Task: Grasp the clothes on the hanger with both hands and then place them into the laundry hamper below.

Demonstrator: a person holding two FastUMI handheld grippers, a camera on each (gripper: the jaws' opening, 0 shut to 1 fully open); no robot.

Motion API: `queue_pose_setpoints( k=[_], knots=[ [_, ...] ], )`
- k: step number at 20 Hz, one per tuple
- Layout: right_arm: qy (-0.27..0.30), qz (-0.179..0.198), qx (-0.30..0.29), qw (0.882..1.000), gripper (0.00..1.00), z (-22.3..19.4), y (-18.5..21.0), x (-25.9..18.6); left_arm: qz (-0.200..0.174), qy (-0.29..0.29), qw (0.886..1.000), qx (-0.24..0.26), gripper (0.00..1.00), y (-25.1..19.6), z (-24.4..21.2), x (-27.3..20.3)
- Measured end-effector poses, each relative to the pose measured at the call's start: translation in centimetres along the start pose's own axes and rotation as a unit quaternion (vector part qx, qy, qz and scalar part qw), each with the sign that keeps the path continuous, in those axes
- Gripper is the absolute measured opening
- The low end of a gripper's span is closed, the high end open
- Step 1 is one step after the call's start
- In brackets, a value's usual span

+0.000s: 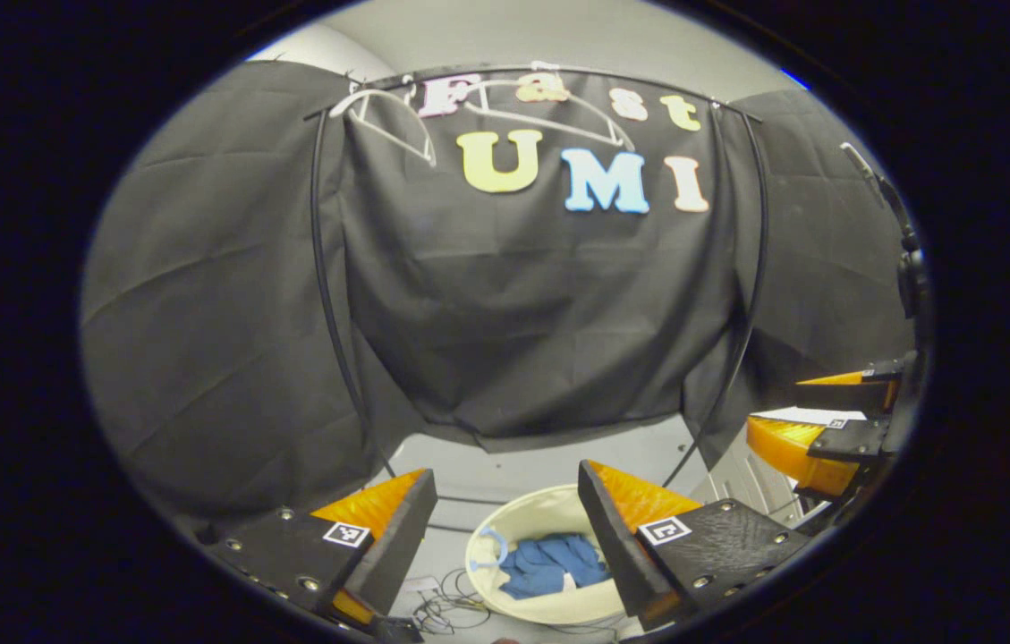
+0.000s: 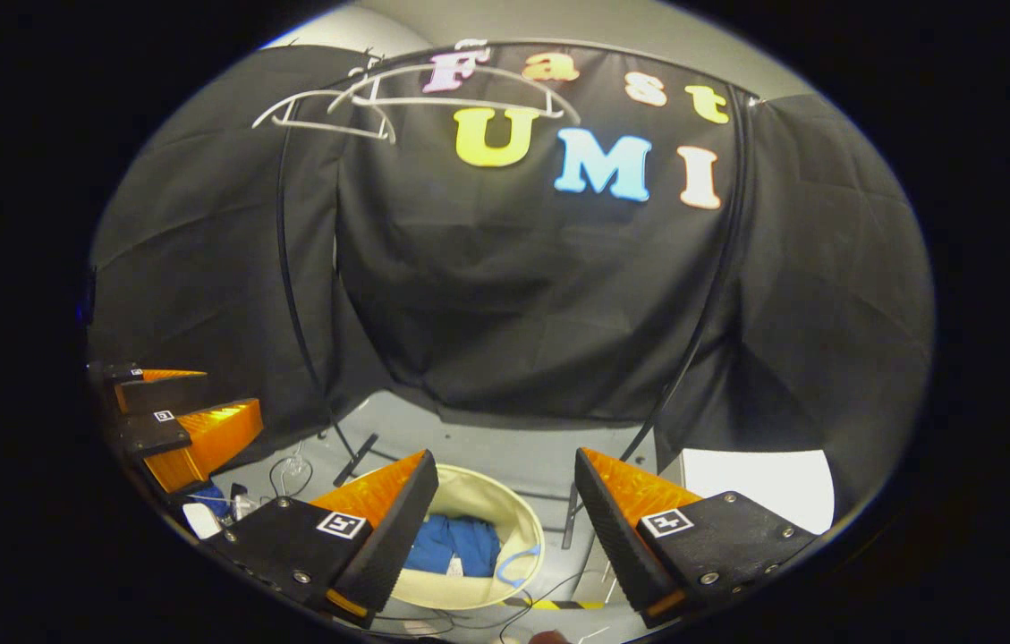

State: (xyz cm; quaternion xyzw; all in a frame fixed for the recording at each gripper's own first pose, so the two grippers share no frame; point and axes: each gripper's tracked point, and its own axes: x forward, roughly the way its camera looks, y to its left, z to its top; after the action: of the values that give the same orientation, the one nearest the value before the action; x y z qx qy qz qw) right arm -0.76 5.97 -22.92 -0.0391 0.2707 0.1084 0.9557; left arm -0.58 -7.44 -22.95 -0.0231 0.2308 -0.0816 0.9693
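Cream laundry hamper (image 1: 549,555) down at 6 o'clock, blue clothes (image 1: 552,565) already piled inside, so looks like the drop is done. Bare white hangers (image 1: 487,112) up at 12 on the rail. Left gripper (image 1: 505,528) and right gripper (image 2: 505,519) both gaping wide above the hamper, gripping nothing.

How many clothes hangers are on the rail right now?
2, both bare: one hanger at the rail's left end, a second hanger just right of it, overlapping. The blue garment lies in the hamper below.
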Motion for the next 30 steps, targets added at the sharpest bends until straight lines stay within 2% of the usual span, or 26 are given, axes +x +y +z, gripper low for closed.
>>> queue_pose_setpoints(
  k=[6,10,15,20,24,30],
  knots=[
    [-0.097,-0.035,0.02,0.994,0.96,7.0,-4.9,-6.3,-0.003,-0.082,0.997,-0.004,0.93,-1.4,9.5,-5.0],
    [-0.141,-0.049,0.033,0.988,0.96,9.6,-7.9,-11.7,-0.017,-0.127,0.992,0.011,0.93,-3.7,14.0,-10.0],
    [-0.176,-0.064,0.044,0.981,0.95,10.7,-11.7,-16.9,-0.016,-0.152,0.988,0.014,0.93,-6.5,15.7,-14.7],
    [-0.207,-0.08,0.047,0.974,0.95,10.3,-14.0,-21.6,0.004,-0.177,0.984,0.011,0.92,-5.9,16.4,-18.5],
    [-0.222,-0.078,0.054,0.97,0.96,10.4,-14.8,-22.9,0.024,-0.188,0.982,0.017,0.92,-5.1,17.2,-20.0],
    [-0.227,-0.08,0.055,0.969,0.96,9.8,-15.2,-24.2,0.034,-0.201,0.979,0.015,0.92,-4.9,17.3,-22.3]
  ],
)
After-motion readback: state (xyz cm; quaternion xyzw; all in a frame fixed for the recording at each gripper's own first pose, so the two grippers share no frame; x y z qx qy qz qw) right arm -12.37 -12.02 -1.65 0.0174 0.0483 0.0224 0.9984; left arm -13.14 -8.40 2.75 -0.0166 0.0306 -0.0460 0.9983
